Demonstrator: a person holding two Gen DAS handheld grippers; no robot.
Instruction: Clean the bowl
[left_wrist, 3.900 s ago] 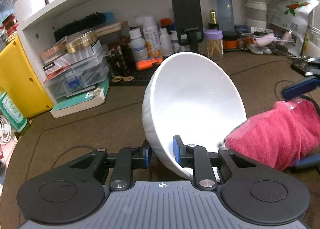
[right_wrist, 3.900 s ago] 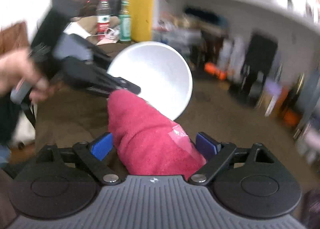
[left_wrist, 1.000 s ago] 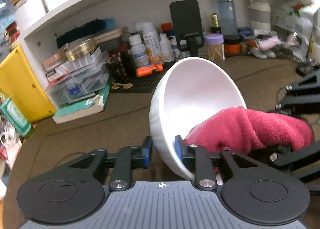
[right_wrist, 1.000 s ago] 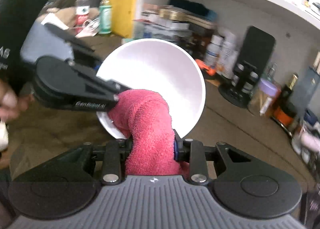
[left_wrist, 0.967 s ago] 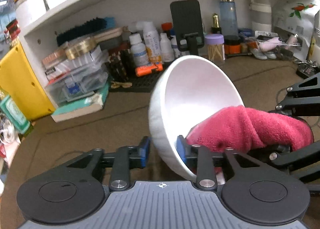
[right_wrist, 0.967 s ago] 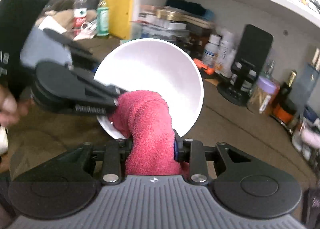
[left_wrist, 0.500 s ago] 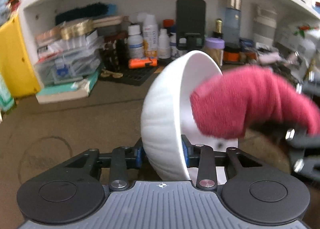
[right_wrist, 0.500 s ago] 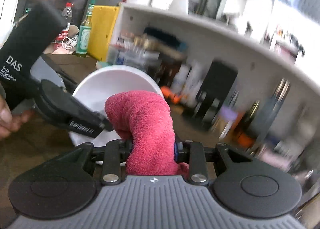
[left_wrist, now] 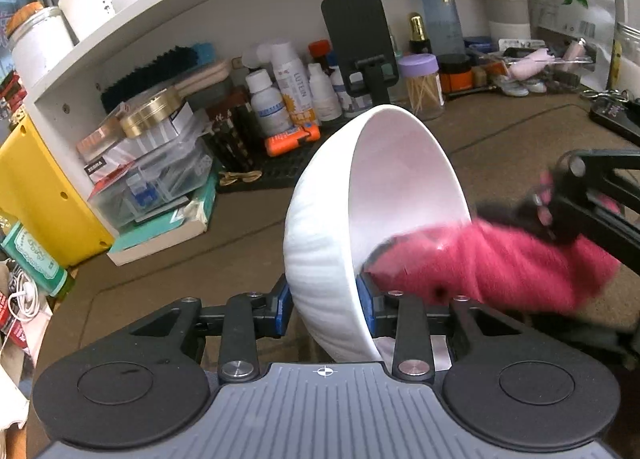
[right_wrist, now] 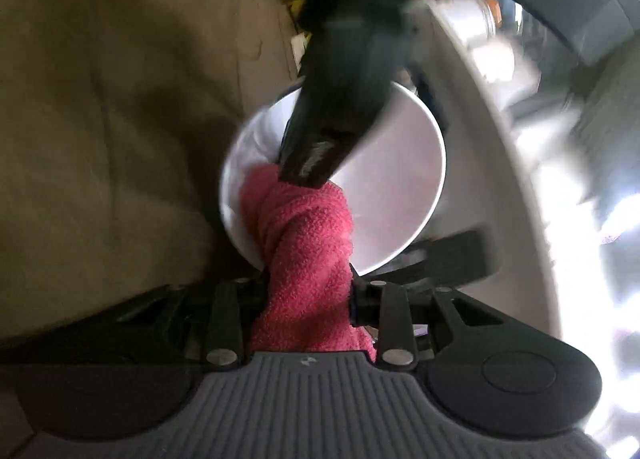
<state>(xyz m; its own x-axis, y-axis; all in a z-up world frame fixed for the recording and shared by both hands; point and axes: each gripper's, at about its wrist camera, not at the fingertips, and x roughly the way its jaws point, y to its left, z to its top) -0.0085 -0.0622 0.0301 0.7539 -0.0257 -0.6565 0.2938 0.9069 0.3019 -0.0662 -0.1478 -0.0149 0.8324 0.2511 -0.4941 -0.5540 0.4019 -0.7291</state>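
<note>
A white ribbed bowl [left_wrist: 344,219] is held on its side above the table, its mouth turned to the right. My left gripper [left_wrist: 325,297] is shut on the bowl's lower rim. A red cloth [left_wrist: 492,263] reaches in from the right, its tip pressed inside the bowl near the rim. In the right wrist view my right gripper [right_wrist: 306,299] is shut on the red cloth [right_wrist: 304,235], which lies against the bowl [right_wrist: 396,187] interior. The left gripper's black fingers [right_wrist: 332,127] cross the bowl there. That view is rolled and blurred.
A shelf unit at the back holds bottles [left_wrist: 294,87], a black phone stand [left_wrist: 360,43], a purple-lidded jar [left_wrist: 420,87] and clear boxes [left_wrist: 152,171]. A yellow box [left_wrist: 36,195] stands at the left. Brown tabletop [left_wrist: 192,255] lies below the bowl.
The cloth has dropped from the bowl's upper rim to its lower inside edge. The right gripper has rolled sharply, so its view is tilted and blurred. The left gripper keeps its hold on the bowl.
</note>
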